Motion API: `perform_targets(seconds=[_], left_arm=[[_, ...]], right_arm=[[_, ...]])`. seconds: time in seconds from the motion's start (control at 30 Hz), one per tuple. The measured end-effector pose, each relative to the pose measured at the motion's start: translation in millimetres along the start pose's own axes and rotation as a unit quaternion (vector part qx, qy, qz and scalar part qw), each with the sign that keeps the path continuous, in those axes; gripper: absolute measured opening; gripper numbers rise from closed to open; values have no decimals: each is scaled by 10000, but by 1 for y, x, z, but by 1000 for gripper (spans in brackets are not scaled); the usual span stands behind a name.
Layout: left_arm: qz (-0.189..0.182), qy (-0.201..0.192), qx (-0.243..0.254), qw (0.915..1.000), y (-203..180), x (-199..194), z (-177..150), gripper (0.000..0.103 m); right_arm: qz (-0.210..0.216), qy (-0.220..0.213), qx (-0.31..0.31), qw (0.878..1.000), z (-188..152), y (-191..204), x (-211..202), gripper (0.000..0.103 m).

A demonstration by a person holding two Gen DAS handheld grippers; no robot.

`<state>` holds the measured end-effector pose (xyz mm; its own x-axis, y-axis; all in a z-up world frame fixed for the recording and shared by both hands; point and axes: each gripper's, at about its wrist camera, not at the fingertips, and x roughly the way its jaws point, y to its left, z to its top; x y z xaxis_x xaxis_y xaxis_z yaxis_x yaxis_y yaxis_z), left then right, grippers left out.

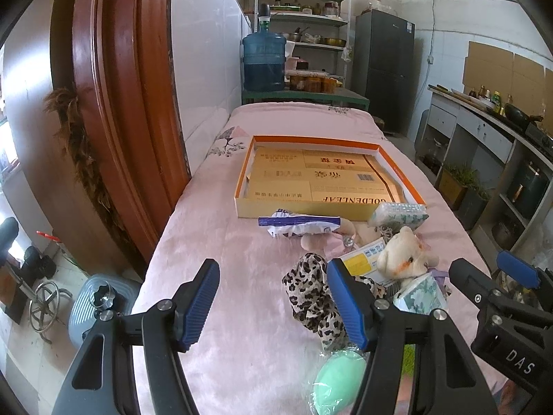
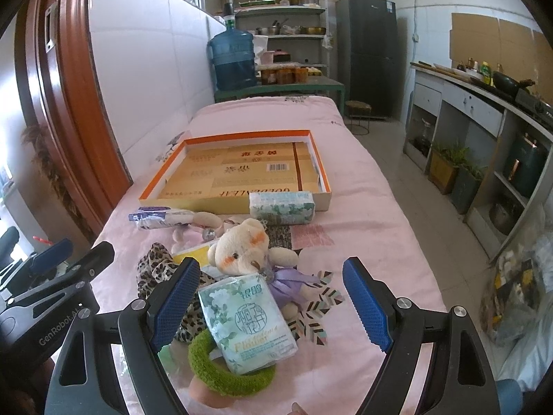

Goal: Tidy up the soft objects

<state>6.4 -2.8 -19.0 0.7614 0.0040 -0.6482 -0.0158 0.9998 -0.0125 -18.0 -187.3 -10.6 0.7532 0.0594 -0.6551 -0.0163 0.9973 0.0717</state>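
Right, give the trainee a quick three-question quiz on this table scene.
1. True or false: the orange-rimmed box already holds a soft toy.
2. What lies on the green fuzzy ring? A) teddy bear B) tissue pack C) leopard-print cloth
3. Is the right gripper open or shut?

Key: 1 false, only flattened cardboard lies inside; 2 B, the tissue pack; 3 open, holding nothing.

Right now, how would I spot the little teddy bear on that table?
Find the orange-rimmed box on the pink cloth. Nearer than it, in the pile, sits a cream teddy bear, the only one with orange cheeks and a purple bow.
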Motion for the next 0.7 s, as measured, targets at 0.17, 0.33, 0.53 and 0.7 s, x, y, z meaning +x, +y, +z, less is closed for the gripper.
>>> perform_targets(seconds=[0.17,0.33,0.53,0.7], left_arm=[[-1,11,-3,10000,0,1,-1,65],[-14,26,-1,10000,0,1,-2,65],[-37,51,18,10000,-1,3,-4,65],[-240,68,100,9996,3,2,-8,65]], right_arm=[[-3,41,9,10000,-4,-2,2,86],[-35,61,24,10000,-4,-1,3,86],[-66,88,37,9999,-5,-1,4,86],[-77,103,120,9998,-8,-7,1,86]])
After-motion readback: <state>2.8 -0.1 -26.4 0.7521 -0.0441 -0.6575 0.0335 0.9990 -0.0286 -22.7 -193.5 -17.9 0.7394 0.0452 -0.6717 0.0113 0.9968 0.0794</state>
